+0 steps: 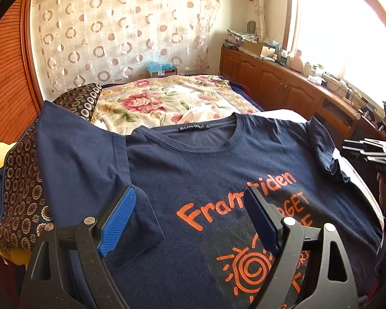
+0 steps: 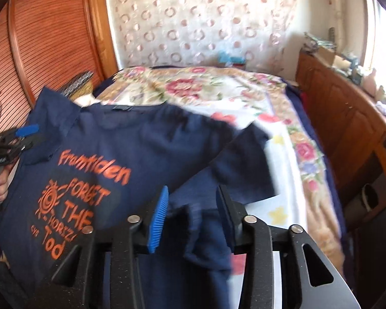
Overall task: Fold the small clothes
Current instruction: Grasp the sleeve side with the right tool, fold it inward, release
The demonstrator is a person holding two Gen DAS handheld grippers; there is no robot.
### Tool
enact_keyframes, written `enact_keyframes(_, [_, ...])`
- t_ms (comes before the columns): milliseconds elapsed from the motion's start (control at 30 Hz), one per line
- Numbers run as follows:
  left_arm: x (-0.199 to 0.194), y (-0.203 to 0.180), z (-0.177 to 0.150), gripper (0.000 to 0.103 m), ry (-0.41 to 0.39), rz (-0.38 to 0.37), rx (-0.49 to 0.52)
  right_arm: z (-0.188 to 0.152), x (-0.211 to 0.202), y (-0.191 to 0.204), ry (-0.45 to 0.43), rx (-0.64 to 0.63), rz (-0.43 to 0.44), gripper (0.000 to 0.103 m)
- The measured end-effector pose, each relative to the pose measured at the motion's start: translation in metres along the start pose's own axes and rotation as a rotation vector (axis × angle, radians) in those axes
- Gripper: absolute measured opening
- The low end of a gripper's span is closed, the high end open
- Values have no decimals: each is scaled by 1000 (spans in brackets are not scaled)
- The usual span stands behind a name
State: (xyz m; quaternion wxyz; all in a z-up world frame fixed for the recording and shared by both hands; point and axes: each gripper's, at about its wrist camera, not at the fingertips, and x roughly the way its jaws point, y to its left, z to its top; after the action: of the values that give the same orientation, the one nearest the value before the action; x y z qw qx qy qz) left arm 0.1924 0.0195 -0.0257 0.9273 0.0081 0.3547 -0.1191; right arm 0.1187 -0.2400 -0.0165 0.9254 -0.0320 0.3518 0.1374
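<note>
T-shirt (image 1: pixel 193 159) lies under both downward-tilted, parted tongs (image 1: pixel 190 221) (image 2: pixel 193 216).

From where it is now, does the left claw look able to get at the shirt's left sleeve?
Probably yes. The left claw stands open just above the navy T-shirt, and the sleeve lies spread flat beside its blue pad with nothing on top of it.

Navy T-shirt (image 1: pixel 167 159) orange print, floral blanket (image 1: pixel 164 97), blue-padded tongs (image 1: pixel 190 216)

Two black-framed grippers, left gripper (image 1: pixel 190 216) and right gripper (image 2: pixel 193 213), ribbed blue pads, silver pivot screws.
</note>
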Motion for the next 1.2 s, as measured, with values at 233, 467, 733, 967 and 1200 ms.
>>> enact_keyframes(233, [-3, 0, -5, 87, 0, 7, 0, 4, 33, -56, 26, 54, -97, 43])
enact_keyframes(467, [-3, 5, -9, 87, 12, 18, -9, 7, 74, -72, 102, 170, -3, 28])
enact_keyframes(733, [-8, 10, -13, 87, 6, 33, -30, 47, 64, -52, 6, 57, 99, 3])
enact_keyframes(967, [-11, 15, -19, 87, 7, 45, -47, 86, 78, 0, -13, -92, 166, 3])
enact_keyframes(1200, [-12, 20, -24, 87, 16, 53, -57, 101, 116, 18, 11, -132, 151, 22])
